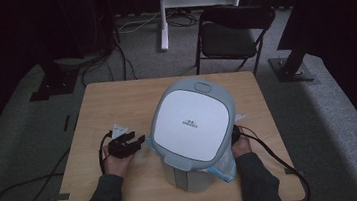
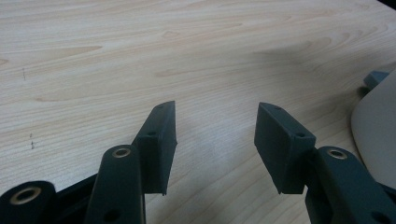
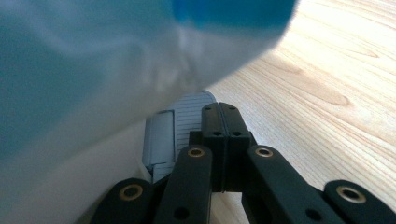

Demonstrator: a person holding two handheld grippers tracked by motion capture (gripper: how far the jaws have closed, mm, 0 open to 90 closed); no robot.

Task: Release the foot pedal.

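Two grippers flank the grey-and-white pedal bin (image 1: 194, 129), lid raised, standing near the wooden table's (image 1: 116, 102) near edge. Left gripper (image 1: 138, 139) is spread and empty; right gripper (image 3: 226, 112), pressed together, lies beside the bin's blue liner bag (image 3: 93, 60).

bin (image 1: 194, 129) mid-table (image 1: 116, 102), chair (image 1: 232, 34) seemingly behind

Pale matt wood-grain table (image 2: 140, 46) — smooth plastic bin lid (image 1: 194, 121), thin bag (image 1: 222, 169).

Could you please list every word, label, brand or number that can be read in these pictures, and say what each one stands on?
Small dark logo and a short word at the middle of the bin lid: too small and blurred to read.
No other writing can be read on the table or the blue bag.
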